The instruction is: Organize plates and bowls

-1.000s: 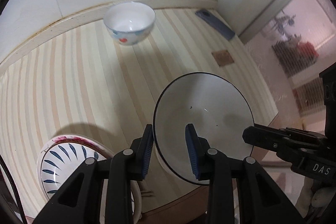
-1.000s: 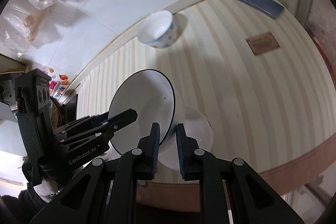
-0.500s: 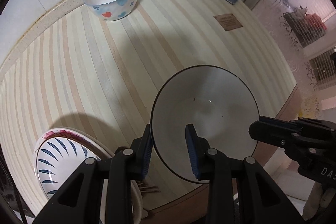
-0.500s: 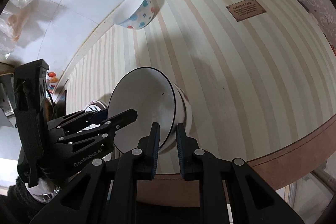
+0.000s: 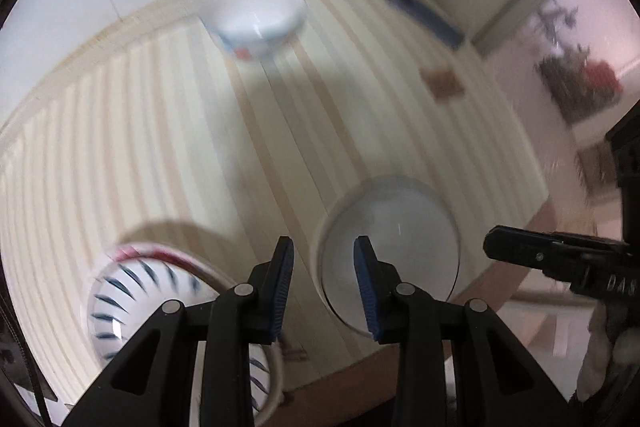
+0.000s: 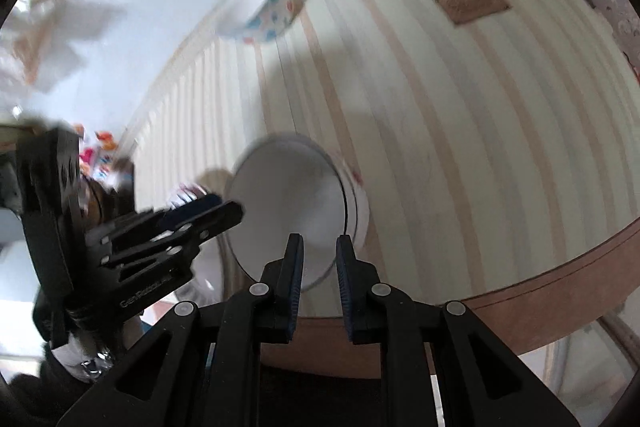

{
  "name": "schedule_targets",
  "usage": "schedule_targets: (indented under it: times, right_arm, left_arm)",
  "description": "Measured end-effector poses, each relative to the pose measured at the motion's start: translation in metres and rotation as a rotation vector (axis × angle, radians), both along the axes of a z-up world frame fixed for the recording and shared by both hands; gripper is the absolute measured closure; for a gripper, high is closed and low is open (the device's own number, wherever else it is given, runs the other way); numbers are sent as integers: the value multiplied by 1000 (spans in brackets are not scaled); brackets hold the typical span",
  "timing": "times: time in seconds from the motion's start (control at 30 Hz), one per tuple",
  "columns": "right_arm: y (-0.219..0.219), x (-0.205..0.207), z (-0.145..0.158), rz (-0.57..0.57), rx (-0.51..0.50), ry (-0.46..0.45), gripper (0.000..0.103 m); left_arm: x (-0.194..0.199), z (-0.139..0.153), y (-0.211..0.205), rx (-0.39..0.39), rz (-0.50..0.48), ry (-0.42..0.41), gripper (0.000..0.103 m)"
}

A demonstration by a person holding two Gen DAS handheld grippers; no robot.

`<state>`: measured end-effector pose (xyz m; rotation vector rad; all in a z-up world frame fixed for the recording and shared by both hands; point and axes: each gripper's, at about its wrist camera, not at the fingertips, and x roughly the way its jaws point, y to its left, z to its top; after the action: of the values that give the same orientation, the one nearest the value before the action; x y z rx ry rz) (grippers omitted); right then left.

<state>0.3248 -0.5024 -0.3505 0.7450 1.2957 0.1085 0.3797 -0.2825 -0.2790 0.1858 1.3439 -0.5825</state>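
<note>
Two hand-held grippers, left hand-held gripper [image 5: 323, 285] and right hand-held gripper [image 6: 319, 269], are opening off the black-rimmed bowl [image 5: 390, 255] now nested near the table [image 5: 160, 131] edge, leaving the heart-patterned bowl [image 5: 258, 17] far behind it unstacked.

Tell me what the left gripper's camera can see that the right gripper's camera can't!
Only the left wrist view shows the whole blue-striped plate near the table's edge, and a blurry dark plant off to the right.

Only the right wrist view shows the colourful bits at the left, and crinkly plastic by the wall.

Both show the striped table, the black-rimmed white bowl, the patterned bowl by the wall, the blue phone and the brown label.
</note>
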Motion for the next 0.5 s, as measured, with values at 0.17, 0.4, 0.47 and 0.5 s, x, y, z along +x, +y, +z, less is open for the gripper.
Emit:
schedule_targets:
  times: [0.17,0.4,0.47,0.5]
  right_arm:
    - [-19,61,23,-16,61,-87,48]
    - [-16,185,0,-34,6,-168,49]
    - [-16,217,-18,-56,25,-153,49]
    - [-16,228,-26,-64,38,-143,49]
  left_arm:
    - [77,18,13,-36,137,-43,65]
    - [193,-39,15,-77,282,71,66]
    - [212,-58,11,-83,295,100,66]
    - [218,-63,9,-89,298,113,66]
